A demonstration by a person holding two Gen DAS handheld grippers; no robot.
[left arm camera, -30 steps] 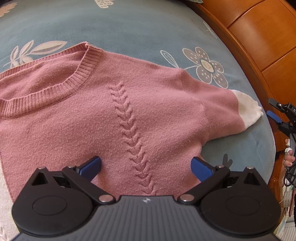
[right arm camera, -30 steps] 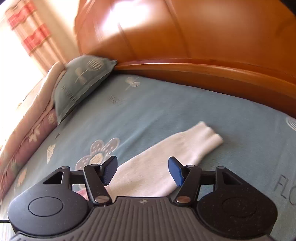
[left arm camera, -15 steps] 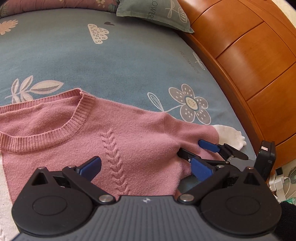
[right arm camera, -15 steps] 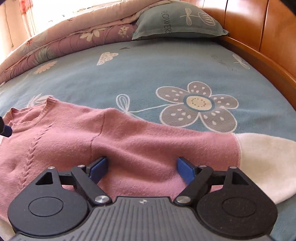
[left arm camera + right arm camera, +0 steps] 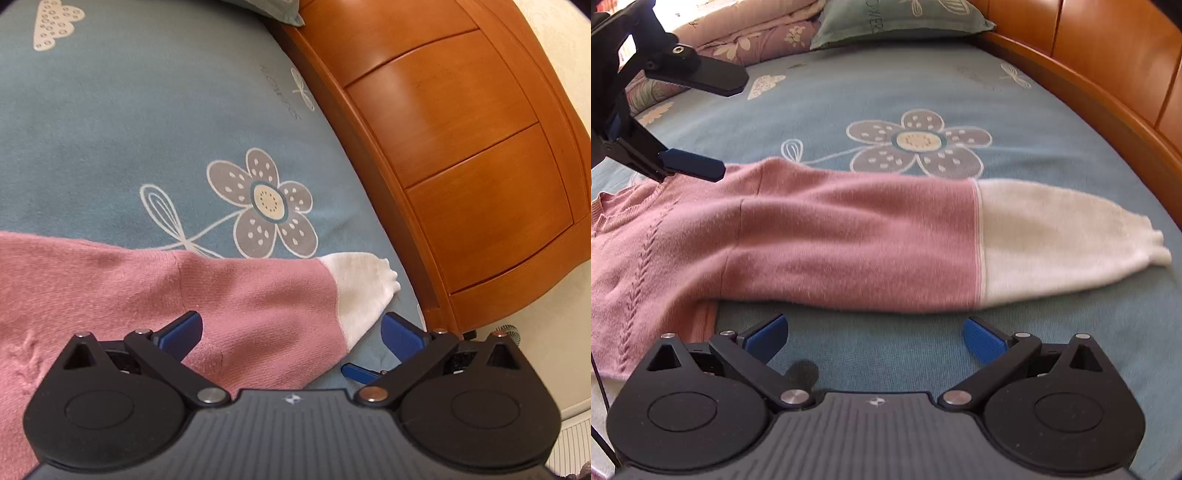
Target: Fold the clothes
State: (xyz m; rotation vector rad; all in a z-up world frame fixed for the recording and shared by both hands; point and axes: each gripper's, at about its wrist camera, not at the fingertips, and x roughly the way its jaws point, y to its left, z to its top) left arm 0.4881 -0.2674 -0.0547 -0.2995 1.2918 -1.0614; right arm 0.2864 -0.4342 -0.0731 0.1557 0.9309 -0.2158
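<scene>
Blue flowered bedsheet (image 5: 923, 74) carries a pink sweater (image 5: 683, 229), its sleeve (image 5: 886, 240) stretched flat toward 3 o'clock. Left gripper (image 5: 291, 328) and right gripper (image 5: 875, 336) both gape wide, holding nothing. Folding that sleeve inward looks next, needing a pinch near its white cuff (image 5: 1063, 236)

You worked over a blue sheet (image 5: 110, 122) printed with a grey flower (image 5: 264, 203). A wood headboard (image 5: 461, 155) filled your left view's upper right. A pillow (image 5: 901, 18) and folded quilt (image 5: 746, 29) lay sunlit along your right view's top.
</scene>
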